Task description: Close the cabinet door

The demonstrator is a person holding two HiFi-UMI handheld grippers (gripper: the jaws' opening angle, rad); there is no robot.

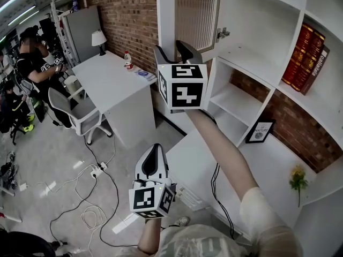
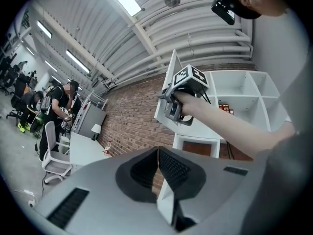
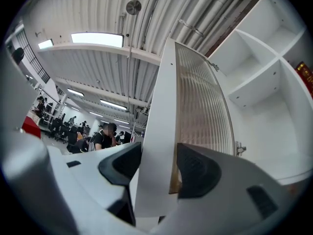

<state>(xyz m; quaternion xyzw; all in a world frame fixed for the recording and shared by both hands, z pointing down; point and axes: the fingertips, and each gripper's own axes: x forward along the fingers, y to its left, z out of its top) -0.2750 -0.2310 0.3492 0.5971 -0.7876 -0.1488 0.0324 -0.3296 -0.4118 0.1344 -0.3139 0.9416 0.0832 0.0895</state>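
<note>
The white cabinet door [image 1: 197, 12] with a ribbed glass pane stands open, hinged to the white shelf cabinet [image 1: 257, 42]. My right gripper [image 1: 174, 53] is raised to the door's free edge. In the right gripper view the door's white frame [image 3: 155, 131] runs between the two dark pads [image 3: 195, 170], which sit against both of its faces, so the right gripper [image 3: 159, 168] is shut on the door edge. My left gripper [image 1: 155, 155] hangs lower, away from the door. Its jaws meet with nothing between them in the left gripper view [image 2: 157, 168], which also shows the right gripper [image 2: 171, 102] at the door.
A white desk [image 1: 107, 79] with a lamp [image 1: 98, 38] and a bottle [image 1: 128, 60] stands left of the cabinet against the brick wall. Red books [image 1: 305, 50], a framed picture [image 1: 261, 131] and a yellow flower [image 1: 297, 178] sit around the shelves. A chair [image 1: 69, 108], floor cables [image 1: 91, 208] and people are at left.
</note>
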